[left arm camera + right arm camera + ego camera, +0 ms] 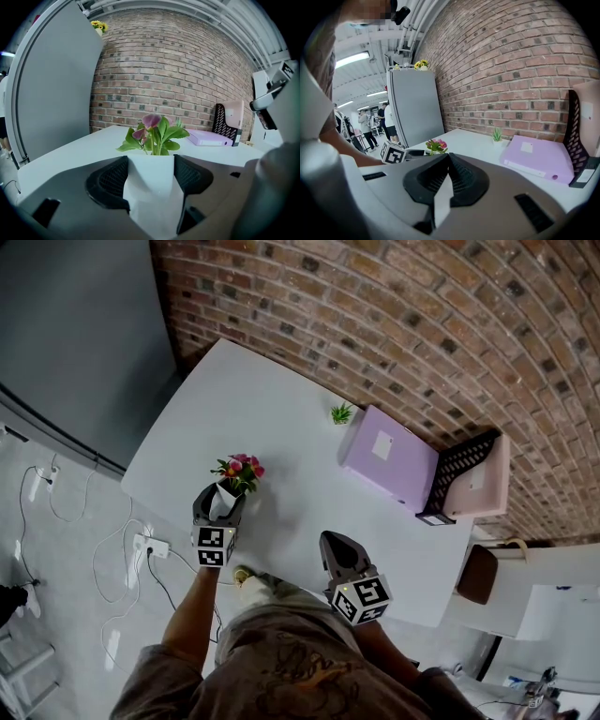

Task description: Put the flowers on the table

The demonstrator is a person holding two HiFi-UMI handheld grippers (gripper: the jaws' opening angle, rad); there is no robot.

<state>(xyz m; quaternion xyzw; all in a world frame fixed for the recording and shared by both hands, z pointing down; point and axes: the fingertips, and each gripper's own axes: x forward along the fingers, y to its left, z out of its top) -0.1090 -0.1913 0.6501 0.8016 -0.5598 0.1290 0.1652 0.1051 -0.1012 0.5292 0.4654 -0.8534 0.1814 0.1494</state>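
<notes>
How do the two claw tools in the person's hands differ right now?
The left gripper is clamped on a white pot of pink flowers; the right gripper holds nothing. The left gripper's jaws stand apart around the pot, while the right gripper's are closed together. Both are the same dark two-jaw tool, near the white table's edge.

No text, label, brand, number or sign can be read.
</notes>
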